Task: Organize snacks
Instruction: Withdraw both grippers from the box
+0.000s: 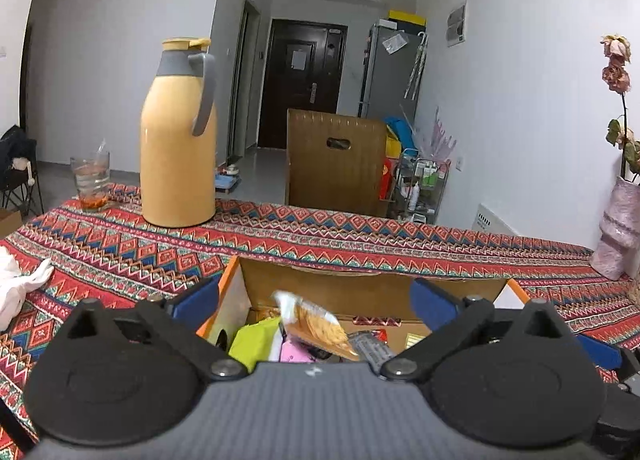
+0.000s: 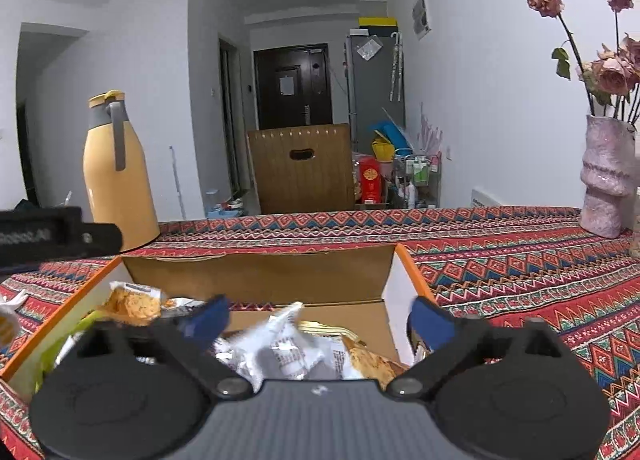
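Both of my grippers hang over the open cardboard box (image 2: 260, 280) that sits on the patterned counter (image 2: 500, 260), and that box is my landmark. My left gripper (image 1: 316, 296) has its jaws spread wide with nothing pressed between them; a clear packet of orange crackers (image 1: 316, 324) appears blurred between and just below the blue fingers (image 1: 434, 306), over the box's left part, and I judge it is loose rather than held. My right gripper (image 2: 320, 318) is likewise wide apart and empty, poised above a crinkled white snack packet (image 2: 280, 352) lying in the box's right half, with another cracker pack (image 2: 134, 304) towards the box's left wall. A lime-green packet (image 1: 252, 342) and a pink one (image 1: 294, 354) lie in the box under the left gripper. These snacks look light, with thin, slick, crackly wrappers that give under pressure, and the crackers inside would likely break if squeezed hard. I would take any of them by a sealed end or flat edge, closing gently. Beyond the box's far wall stands the yellow thermos (image 1: 178, 139), and to the box's far right the pink vase (image 2: 606, 175).
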The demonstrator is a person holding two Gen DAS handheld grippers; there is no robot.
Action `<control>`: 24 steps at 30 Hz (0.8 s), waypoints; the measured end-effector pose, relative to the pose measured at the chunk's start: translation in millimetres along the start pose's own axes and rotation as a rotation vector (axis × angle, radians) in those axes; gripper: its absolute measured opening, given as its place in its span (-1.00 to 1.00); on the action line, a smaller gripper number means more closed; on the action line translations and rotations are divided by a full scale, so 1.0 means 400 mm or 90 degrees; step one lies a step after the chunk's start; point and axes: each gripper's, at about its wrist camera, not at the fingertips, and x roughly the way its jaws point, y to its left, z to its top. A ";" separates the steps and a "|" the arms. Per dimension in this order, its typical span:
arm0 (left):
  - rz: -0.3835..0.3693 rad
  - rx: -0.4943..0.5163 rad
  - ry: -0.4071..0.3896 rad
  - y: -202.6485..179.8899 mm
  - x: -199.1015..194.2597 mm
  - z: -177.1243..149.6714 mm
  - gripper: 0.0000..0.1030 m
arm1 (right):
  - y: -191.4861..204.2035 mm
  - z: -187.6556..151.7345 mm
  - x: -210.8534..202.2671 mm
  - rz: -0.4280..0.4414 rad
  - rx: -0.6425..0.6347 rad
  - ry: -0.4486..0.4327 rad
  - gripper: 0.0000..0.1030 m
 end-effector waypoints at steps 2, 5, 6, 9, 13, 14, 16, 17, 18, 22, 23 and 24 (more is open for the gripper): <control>0.004 -0.001 0.004 0.001 0.004 -0.001 1.00 | -0.004 -0.002 0.003 -0.003 0.004 0.004 1.00; 0.005 -0.001 0.006 0.001 0.006 -0.002 1.00 | -0.005 0.000 0.008 -0.007 0.009 0.005 1.00; 0.005 -0.001 0.006 0.000 0.005 -0.003 1.00 | -0.006 0.000 0.008 -0.009 0.010 0.004 1.00; 0.004 0.000 0.005 -0.003 0.000 -0.004 1.00 | -0.009 0.002 0.007 -0.011 0.013 0.002 1.00; 0.002 0.005 0.000 -0.011 -0.008 0.005 1.00 | -0.014 0.008 -0.001 -0.012 0.013 -0.002 1.00; 0.001 0.006 -0.003 -0.014 -0.013 0.009 1.00 | -0.014 0.011 -0.004 -0.013 0.012 -0.005 1.00; -0.002 0.007 -0.010 -0.017 -0.026 0.017 1.00 | -0.013 0.019 -0.010 -0.017 0.012 -0.011 1.00; -0.002 0.007 -0.012 -0.018 -0.032 0.021 1.00 | -0.014 0.023 -0.015 -0.019 0.012 -0.014 1.00; -0.001 0.007 -0.014 -0.018 -0.040 0.027 1.00 | -0.015 0.028 -0.023 -0.020 0.012 -0.018 1.00; -0.007 0.006 -0.025 -0.014 -0.084 0.041 1.00 | -0.021 0.047 -0.067 -0.018 0.016 -0.036 1.00; -0.010 0.007 -0.028 -0.012 -0.100 0.042 1.00 | -0.022 0.051 -0.079 -0.017 0.016 -0.040 1.00; -0.012 0.008 -0.030 -0.010 -0.113 0.044 1.00 | -0.022 0.053 -0.092 -0.017 0.015 -0.044 1.00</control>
